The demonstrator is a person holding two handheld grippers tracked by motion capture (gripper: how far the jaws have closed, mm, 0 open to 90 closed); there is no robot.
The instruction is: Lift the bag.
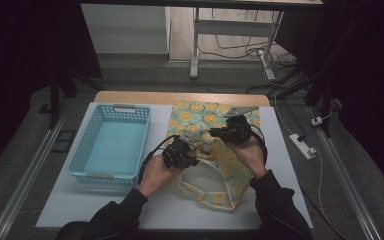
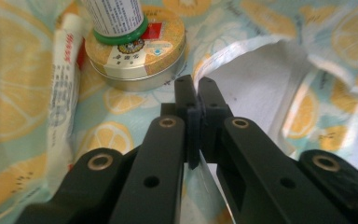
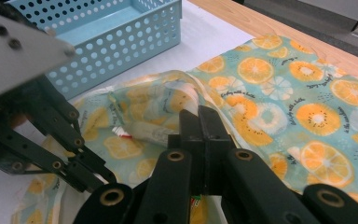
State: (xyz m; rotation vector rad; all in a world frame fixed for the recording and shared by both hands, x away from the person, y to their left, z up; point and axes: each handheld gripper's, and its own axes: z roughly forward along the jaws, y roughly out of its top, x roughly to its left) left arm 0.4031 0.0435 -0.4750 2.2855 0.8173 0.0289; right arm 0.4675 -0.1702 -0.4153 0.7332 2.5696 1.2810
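Observation:
A cloth bag point(image 1: 232, 172) printed with orange slices lies on the white table, its mouth held apart by both grippers. My left gripper point(image 1: 194, 159) is shut on the mouth's near-left rim, and the pale lining edge runs between its jaws point(image 2: 196, 88). Inside the bag point(image 2: 18, 70) lie a round tin point(image 2: 140, 53), a white bottle with a green band point(image 2: 114, 16) standing on the tin, and a white tube point(image 2: 63, 93). My right gripper point(image 1: 214, 134) is shut on the far rim point(image 3: 199, 116), with folded fabric point(image 3: 307, 93) around it. The bottle point(image 1: 207, 142) stands between the two grippers.
A light blue perforated basket point(image 1: 86, 147) stands to the left of the bag, close to it point(image 3: 121, 46). A bare wooden strip point(image 1: 180, 97) runs along the table's far edge. White tabletop point(image 1: 285, 145) shows right of the bag. Cables and a power strip point(image 1: 304, 146) lie on the floor at the right.

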